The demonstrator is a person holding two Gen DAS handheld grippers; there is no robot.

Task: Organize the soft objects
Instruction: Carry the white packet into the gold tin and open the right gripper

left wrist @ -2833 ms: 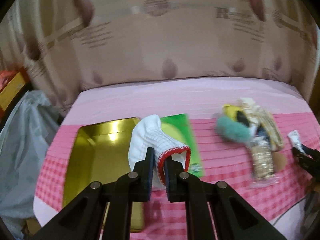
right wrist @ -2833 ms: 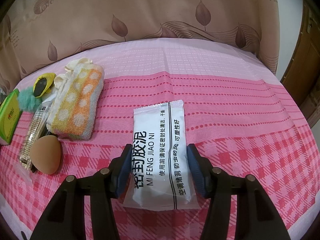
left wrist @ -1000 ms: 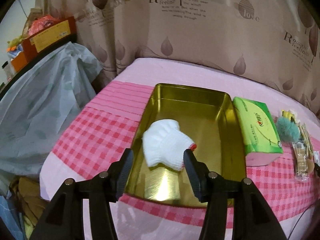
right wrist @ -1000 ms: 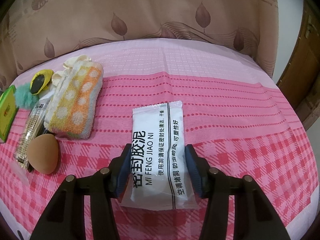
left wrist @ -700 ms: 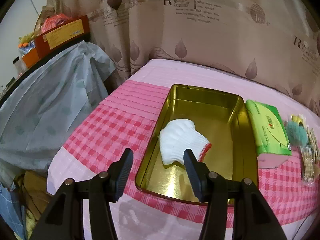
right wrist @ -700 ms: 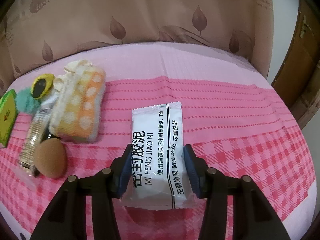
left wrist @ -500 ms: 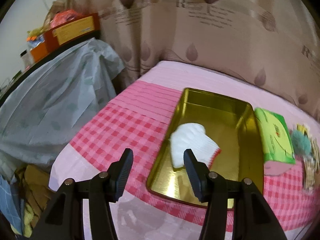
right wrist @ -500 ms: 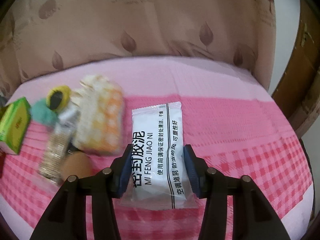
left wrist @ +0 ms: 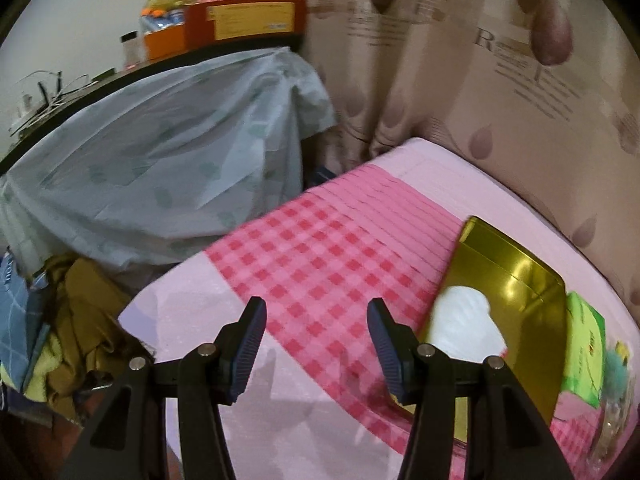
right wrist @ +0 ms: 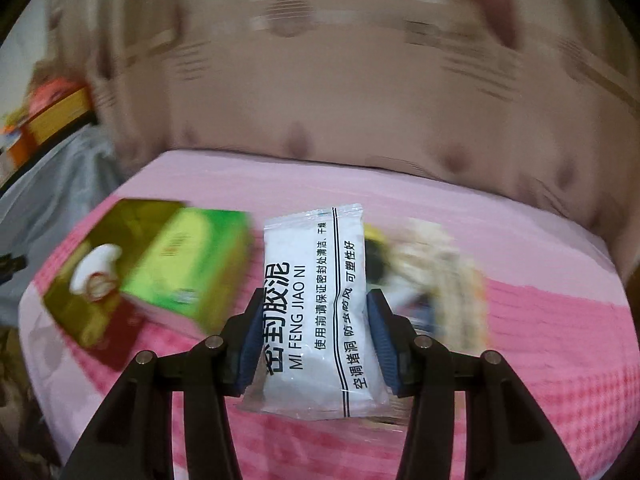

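Right tongs (right wrist: 314, 334) clamped on both long edges of white sealing-putty packet (right wrist: 316, 304), carried clear above pink-checked worktop (right wrist: 540, 320) toward gold tin tray (right wrist: 80, 312) holding white knit glove (left wrist: 466, 326); left tongs (left wrist: 316, 344) apart, empty, beside tray.

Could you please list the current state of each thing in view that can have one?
left gripper: open, holding nothing.
right gripper: shut on the white packet.
white packet: held off the table.
gold tin: lidless, glove inside.
white glove: lying in the tin.
green tissue pack: beside the tin.
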